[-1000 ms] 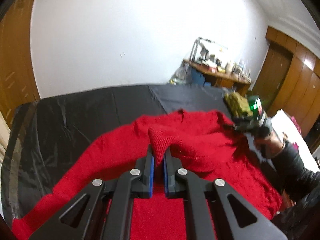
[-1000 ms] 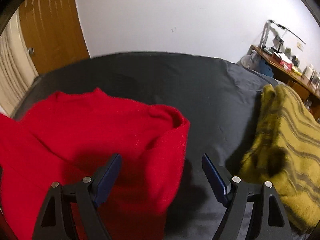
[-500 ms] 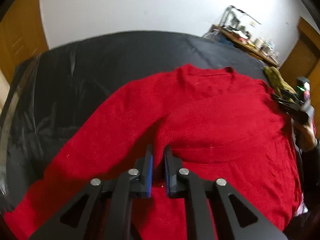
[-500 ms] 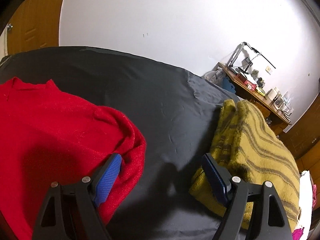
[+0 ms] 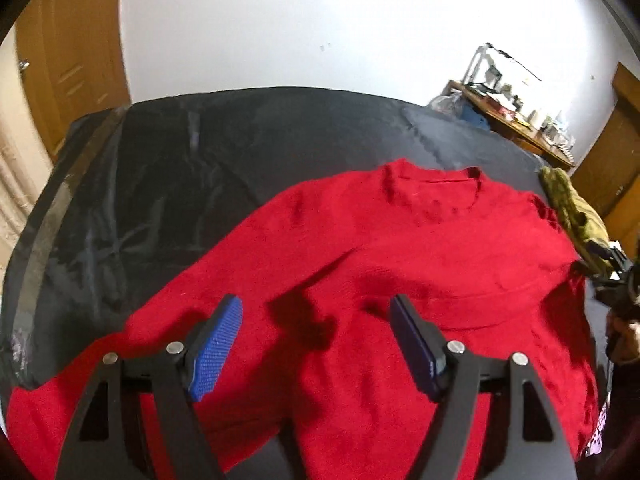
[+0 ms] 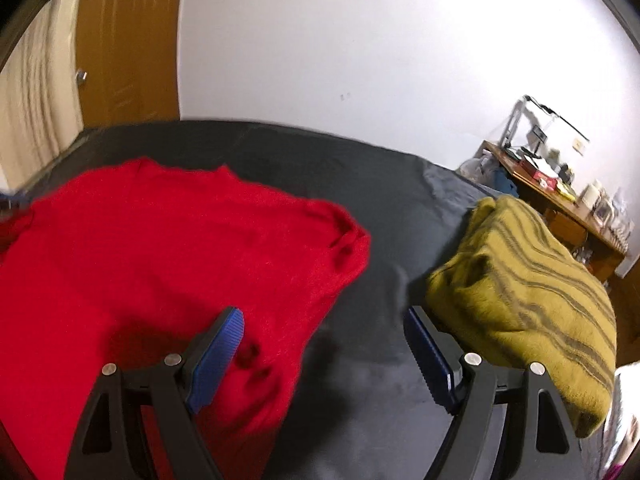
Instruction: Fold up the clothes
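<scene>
A red knit sweater (image 5: 400, 264) lies spread on the black-covered table (image 5: 168, 184), its collar at the far side and one sleeve folded across the body. My left gripper (image 5: 316, 320) is open and empty, just above the sweater's middle. In the right wrist view the sweater (image 6: 152, 248) fills the left half. My right gripper (image 6: 324, 336) is open and empty over the sweater's right edge and the bare black cover (image 6: 360, 200). The right gripper and the hand holding it also show in the left wrist view (image 5: 612, 280) at the far right.
A folded olive striped garment (image 6: 528, 300) lies on the table right of the sweater, close to my right gripper's right finger; it also shows in the left wrist view (image 5: 572, 216). A cluttered wooden desk (image 6: 560, 196) stands at the back right. Wooden doors flank the white wall.
My left gripper was shut on a fold of the red sweater; it has laid the fold down and opened. My right gripper stayed open and shifted over the sweater's right edge.
</scene>
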A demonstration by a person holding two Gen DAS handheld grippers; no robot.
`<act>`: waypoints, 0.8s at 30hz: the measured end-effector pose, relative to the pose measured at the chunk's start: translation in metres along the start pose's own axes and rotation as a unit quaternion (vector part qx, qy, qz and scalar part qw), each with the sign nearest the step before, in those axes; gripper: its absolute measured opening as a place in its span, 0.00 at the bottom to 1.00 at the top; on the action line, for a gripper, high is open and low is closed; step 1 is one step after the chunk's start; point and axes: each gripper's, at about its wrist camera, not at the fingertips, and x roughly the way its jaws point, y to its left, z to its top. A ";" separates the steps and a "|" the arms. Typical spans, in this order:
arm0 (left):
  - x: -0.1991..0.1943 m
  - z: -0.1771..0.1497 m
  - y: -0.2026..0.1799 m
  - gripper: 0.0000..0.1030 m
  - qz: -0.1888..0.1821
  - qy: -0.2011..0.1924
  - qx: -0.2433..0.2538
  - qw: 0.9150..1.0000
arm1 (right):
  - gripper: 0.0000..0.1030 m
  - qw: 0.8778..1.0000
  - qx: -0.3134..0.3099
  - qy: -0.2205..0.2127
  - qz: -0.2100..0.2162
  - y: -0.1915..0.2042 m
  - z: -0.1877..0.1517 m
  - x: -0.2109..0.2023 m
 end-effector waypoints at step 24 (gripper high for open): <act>0.010 0.003 -0.027 0.78 0.017 -0.011 -0.004 1.000 | 0.87 0.997 0.063 0.010 -0.042 -0.024 -0.022 -0.018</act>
